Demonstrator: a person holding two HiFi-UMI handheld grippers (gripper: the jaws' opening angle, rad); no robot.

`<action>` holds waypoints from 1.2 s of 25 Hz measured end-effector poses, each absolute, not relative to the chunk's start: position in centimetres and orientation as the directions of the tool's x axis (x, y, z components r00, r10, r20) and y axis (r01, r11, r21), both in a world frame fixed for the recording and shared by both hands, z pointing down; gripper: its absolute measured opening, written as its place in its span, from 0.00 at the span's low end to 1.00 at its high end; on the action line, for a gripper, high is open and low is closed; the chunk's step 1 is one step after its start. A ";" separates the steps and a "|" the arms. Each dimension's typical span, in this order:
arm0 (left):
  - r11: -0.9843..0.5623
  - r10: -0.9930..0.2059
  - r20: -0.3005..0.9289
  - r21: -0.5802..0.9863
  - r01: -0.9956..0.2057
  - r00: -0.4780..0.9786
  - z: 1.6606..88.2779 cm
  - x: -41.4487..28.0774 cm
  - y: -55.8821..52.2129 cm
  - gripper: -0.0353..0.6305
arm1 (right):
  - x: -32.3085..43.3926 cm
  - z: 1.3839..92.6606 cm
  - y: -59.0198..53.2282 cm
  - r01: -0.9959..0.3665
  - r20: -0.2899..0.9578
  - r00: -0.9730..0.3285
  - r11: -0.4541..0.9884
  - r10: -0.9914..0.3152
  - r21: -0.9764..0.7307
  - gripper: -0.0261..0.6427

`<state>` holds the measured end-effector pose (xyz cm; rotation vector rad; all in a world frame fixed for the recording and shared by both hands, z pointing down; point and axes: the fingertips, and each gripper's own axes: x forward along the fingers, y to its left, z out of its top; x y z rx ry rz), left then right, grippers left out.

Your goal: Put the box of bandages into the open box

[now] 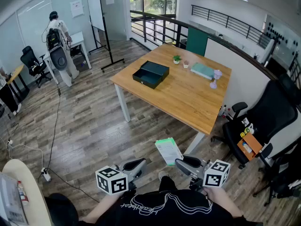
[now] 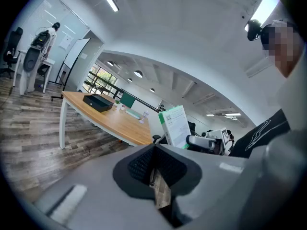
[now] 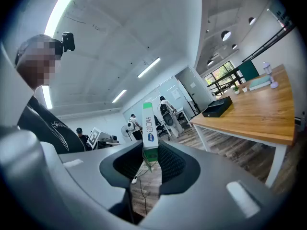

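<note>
The box of bandages [image 1: 168, 150], white with a green edge, is held upright low in the head view, over the floor short of the table. My right gripper [image 1: 179, 160] is shut on it; in the right gripper view the box [image 3: 149, 133] stands between the jaws. My left gripper [image 1: 139, 165] hangs beside it with its jaws together and nothing between them. The left gripper view shows the bandage box [image 2: 175, 126] off to its right. The open box [image 1: 150, 74], dark with its lid leaning behind, sits near the left end of the wooden table [image 1: 188, 100].
On the table's far side lie a teal book [image 1: 202, 70], a small plant [image 1: 177, 59] and a lilac item [image 1: 215, 78]. Black office chairs [image 1: 263, 126] stand at the right. A person [image 1: 59, 46] stands at a desk far left, by a whiteboard [image 1: 96, 11].
</note>
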<state>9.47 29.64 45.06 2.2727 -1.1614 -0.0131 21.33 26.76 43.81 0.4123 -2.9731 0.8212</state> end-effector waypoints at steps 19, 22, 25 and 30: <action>-0.376 -0.768 0.301 0.503 -0.778 0.565 46.2 6.1 27.9 0.05 | 17.9 45.9 24.3 -0.224 0.136 -0.974 0.830 -0.179 -0.511 0.22; -0.335 -0.777 0.321 0.518 -0.787 0.542 47.3 4.5 26.3 0.05 | 16.7 46.7 22.3 -0.216 0.133 -0.976 0.818 -0.171 -0.533 0.22; -0.308 -0.775 0.334 0.540 -0.783 0.536 48.5 3.2 24.2 0.05 | 15.5 47.8 19.6 -0.219 0.140 -0.975 0.803 -0.170 -0.554 0.22; -0.263 -0.773 0.365 0.561 -0.785 0.519 50.0 0.1 19.1 0.05 | 13.4 48.7 13.5 -0.239 0.153 -0.971 0.782 -0.184 -0.575 0.22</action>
